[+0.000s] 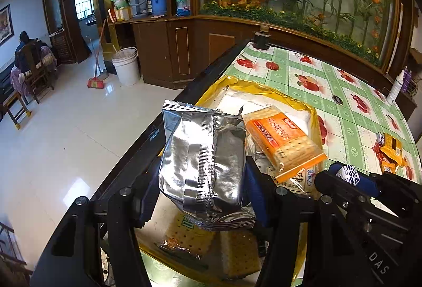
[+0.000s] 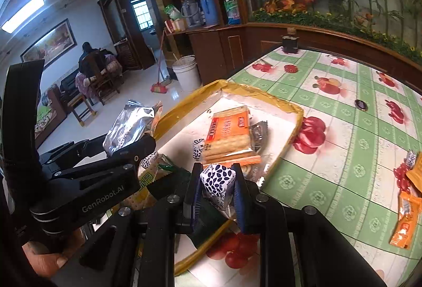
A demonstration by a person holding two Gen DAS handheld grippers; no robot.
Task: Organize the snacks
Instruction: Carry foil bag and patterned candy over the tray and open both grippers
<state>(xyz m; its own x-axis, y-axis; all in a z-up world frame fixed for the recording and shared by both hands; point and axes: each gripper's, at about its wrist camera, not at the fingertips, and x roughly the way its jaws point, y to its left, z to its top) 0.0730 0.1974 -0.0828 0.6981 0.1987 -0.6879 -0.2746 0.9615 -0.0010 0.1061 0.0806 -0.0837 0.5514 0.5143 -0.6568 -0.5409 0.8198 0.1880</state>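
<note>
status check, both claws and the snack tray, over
Left claw shut on crinkled silver foil snack bag. Right claw shut on small white blue-patterned packet. Both over yellow-rimmed white tray, orange cracker pack inside. Nothing blocking.

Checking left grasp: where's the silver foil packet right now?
Left wrist view, centre: silver foil packet is clamped in the left gripper, above the yellow-rimmed tray, left of the orange cracker pack.
</note>
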